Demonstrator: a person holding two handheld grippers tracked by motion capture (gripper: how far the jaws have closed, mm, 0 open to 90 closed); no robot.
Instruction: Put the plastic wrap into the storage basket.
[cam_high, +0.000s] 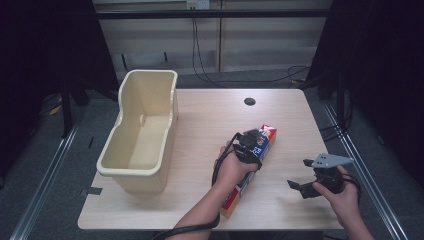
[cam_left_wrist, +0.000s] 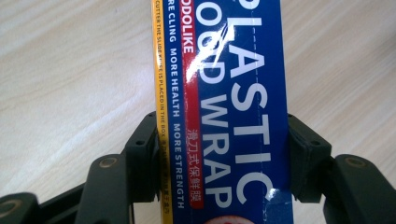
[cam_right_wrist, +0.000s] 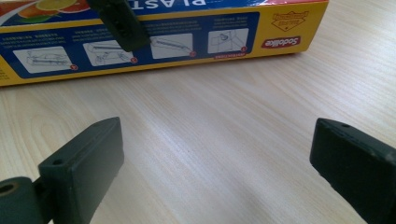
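The left claw (cam_high: 248, 145) is clamping across the plastic wrap box (cam_high: 265, 137), which is lying mid-frame on the worktop (cam_high: 210, 115), its long axis running lower left to upper right. The right claw (cam_high: 300, 175) is hovering apart at lower right.

1. I see the long cardboard plastic-wrap box (cam_left_wrist: 224, 116) with a deep blue top face, big white lettering, a red strip with white script and a yellow edge band.
2. Its side face (cam_right_wrist: 154, 44) is yellow around a blue panel with white instruction drawings, plus a small red logo.
3. Both two-jaw grippers, left (cam_high: 248, 145) and right (cam_high: 306, 176), are matt black; the right one carries a grey plate.
4. The tall plastic bin (cam_high: 142, 132) is plain pale cream.
5. The wooden table (cam_high: 210, 115) is light beige with fine grain.
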